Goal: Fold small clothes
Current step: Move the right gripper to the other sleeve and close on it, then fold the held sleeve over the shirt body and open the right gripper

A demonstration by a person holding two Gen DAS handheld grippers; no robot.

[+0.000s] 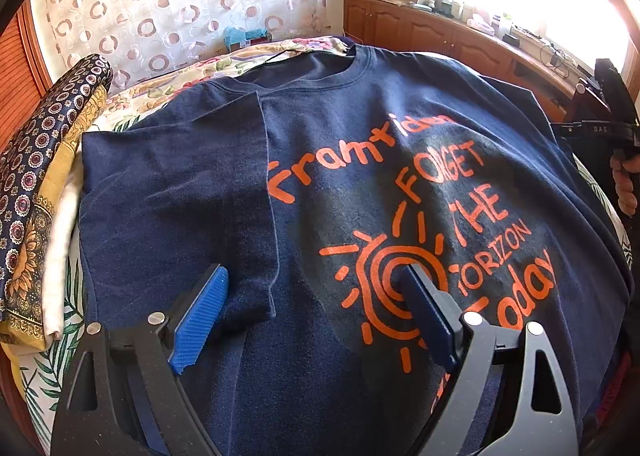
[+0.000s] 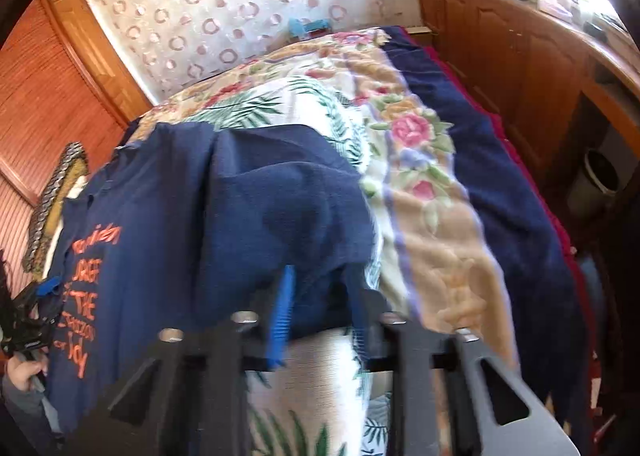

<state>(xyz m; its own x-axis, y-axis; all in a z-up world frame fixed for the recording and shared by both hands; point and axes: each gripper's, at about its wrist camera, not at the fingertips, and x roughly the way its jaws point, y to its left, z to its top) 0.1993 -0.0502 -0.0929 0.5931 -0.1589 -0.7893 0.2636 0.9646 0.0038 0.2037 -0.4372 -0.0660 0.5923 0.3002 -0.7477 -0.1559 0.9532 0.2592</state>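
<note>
Two grippers work one navy cotton T-shirt w/ orange sun print, lying print-up on the floral bedspread, collar at 12 o'clock. Left sleeve looks already folded inward, edge running 12-to-6. Left gripper hangs over the hem end, jaws spread wide, gripping nothing. Right gripper has jaws pressed together, pinching the right sleeve fabric, lifted off the bed. Next move prob. turns on this: shirt body lies toward 9 o'clock from the right jaws, so the right is nearer for the fold.
</note>
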